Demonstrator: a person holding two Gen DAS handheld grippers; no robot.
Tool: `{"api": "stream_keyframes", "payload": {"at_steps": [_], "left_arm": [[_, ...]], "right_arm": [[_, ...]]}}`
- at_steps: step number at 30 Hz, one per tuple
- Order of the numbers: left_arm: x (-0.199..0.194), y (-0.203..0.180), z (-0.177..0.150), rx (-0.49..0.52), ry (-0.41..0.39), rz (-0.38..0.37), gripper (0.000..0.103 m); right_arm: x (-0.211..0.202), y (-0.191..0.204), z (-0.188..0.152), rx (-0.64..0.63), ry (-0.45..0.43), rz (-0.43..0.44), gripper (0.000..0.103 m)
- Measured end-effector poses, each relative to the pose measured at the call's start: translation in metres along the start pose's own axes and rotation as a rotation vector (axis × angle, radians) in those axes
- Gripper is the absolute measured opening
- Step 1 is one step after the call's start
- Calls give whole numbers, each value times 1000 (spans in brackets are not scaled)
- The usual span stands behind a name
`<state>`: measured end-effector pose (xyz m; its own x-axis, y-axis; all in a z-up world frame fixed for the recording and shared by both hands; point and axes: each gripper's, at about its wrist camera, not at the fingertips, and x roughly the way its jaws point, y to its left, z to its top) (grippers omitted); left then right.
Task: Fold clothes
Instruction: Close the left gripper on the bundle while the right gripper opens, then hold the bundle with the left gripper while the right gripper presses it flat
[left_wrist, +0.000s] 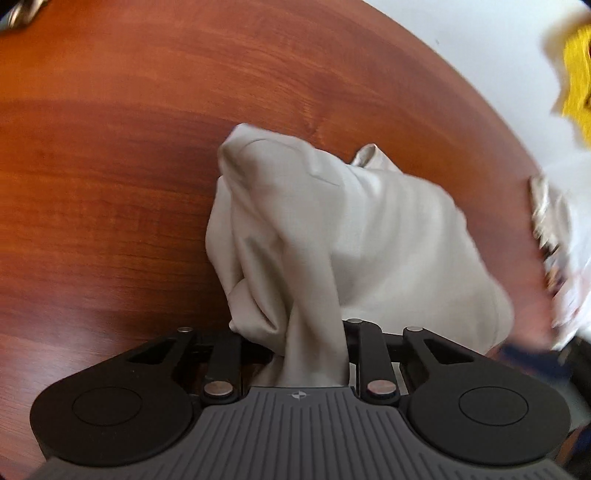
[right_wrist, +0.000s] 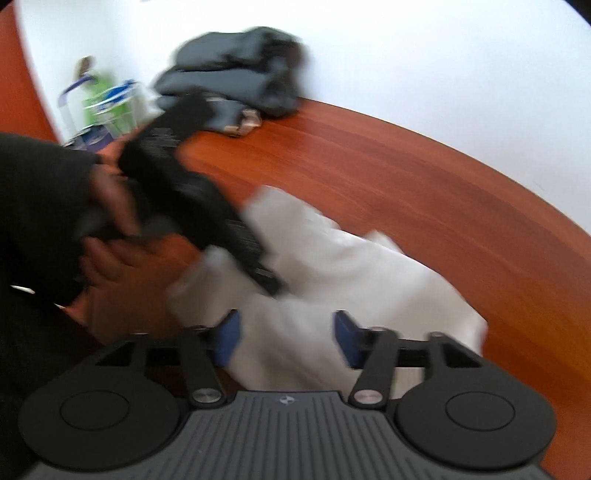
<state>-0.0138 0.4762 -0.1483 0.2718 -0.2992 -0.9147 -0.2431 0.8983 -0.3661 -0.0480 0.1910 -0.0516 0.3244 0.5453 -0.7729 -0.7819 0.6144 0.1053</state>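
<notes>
A reddish-brown wooden table (left_wrist: 129, 184) with a smooth, glossy grain fills most of the left wrist view, its curved edge running against a plain white wall (right_wrist: 406, 55) toward the upper right of the frame. A beige garment (left_wrist: 351, 229), soft and matte with deep folds, sits bunched at the centre of the table; a twisted rope of it runs down into the left gripper (left_wrist: 308, 354), whose black fingers are clenched on the cloth. In the right wrist view the same garment (right_wrist: 332, 280) lies pale and blurred at lower centre, and the right gripper (right_wrist: 286, 338) hangs just over it with its blue-padded fingers (right_wrist: 345, 332) spread apart, grasping nothing. A heap of dark grey clothes (right_wrist: 240, 70) rests at the table's far edge, upper centre. A blurred yellow fabric (left_wrist: 576, 74) shows at the upper right of the left view
</notes>
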Motion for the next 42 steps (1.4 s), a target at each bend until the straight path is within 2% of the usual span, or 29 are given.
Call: {"api": "stream_keyframes", "payload": {"at_steps": [3, 4, 6, 8, 12, 16, 26, 34, 40, 42], "left_arm": [[-5, -11, -4, 87, -5, 76, 26], [-6, -18, -5, 130, -9, 108, 26], [-4, -26, -4, 154, -10, 137, 26], [-2, -33, -2, 167, -9, 159, 26], [4, -48, 2, 191, -9, 204, 28], [6, -51, 4, 172, -11, 229, 29], [11, -55, 1, 172, -13, 266, 30], [13, -53, 0, 169, -12, 277, 32], [13, -50, -2, 161, -17, 272, 32], [13, -48, -2, 158, -19, 270, 32]], "right_arm": [[-8, -29, -19, 76, 43, -104, 84], [-9, -35, -24, 89, 50, -122, 85], [-9, -48, -34, 122, 68, -154, 92], [-7, -65, -48, 181, 84, -167, 92], [3, -84, -66, 253, 103, -151, 92], [18, -94, -76, 281, 101, -102, 92], [44, -98, -68, 298, 67, -16, 92], [56, -103, -65, 304, 60, 15, 92], [63, -104, -62, 298, 43, 48, 86], [65, -105, -58, 294, 35, 72, 78]]}}
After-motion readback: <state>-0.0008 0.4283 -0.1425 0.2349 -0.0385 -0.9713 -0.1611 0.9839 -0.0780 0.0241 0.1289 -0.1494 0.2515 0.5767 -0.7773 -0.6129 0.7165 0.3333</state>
